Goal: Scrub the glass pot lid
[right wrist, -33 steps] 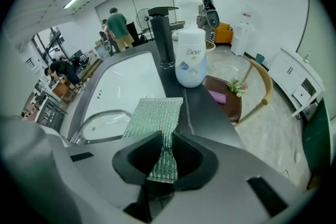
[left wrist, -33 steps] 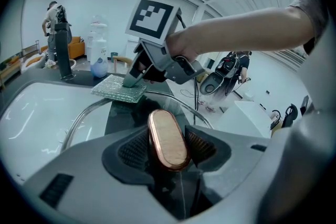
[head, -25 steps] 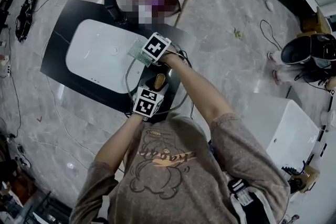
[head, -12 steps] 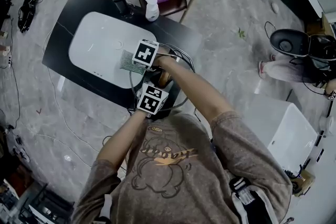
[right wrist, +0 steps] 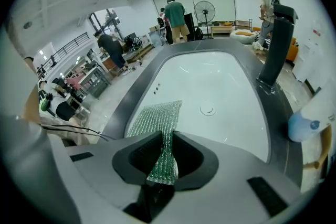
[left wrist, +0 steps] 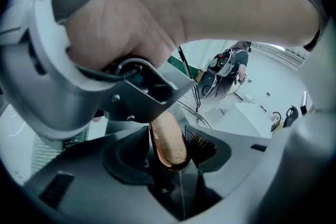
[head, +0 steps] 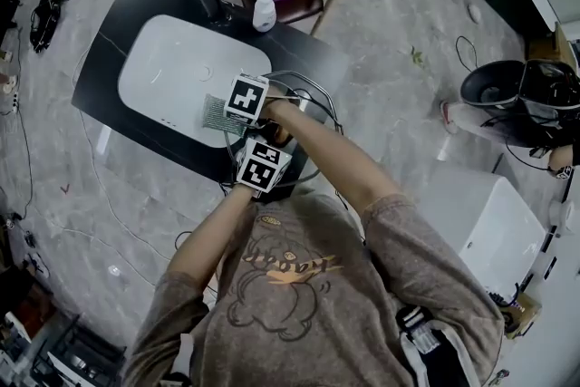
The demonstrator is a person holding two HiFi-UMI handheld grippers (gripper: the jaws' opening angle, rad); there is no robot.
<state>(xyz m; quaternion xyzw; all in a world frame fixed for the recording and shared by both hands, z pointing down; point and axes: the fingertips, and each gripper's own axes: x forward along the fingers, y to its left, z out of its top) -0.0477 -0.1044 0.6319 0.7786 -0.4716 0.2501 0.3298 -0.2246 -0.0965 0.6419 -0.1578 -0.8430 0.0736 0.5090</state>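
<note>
Glass in a metal rim, the pot lid [head: 317, 104] looks rigid, breakable and likely slippery when wet. Its wooden knob [left wrist: 168, 144], clamped between the left gripper's [left wrist: 170, 152] jaws, is the safest hold. The right gripper [right wrist: 165, 157] pinches a limp green scouring cloth [right wrist: 155, 120]. Ahead of those jaws, the white sink [right wrist: 220, 86] offers open room.

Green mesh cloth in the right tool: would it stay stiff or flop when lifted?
Probably floppy: the green mesh cloth bunches into a narrow fold where the right tool pinches it, then fans out wide. Likely light, since its open weave looks thin. Its rough texture probably resists slipping.
</note>
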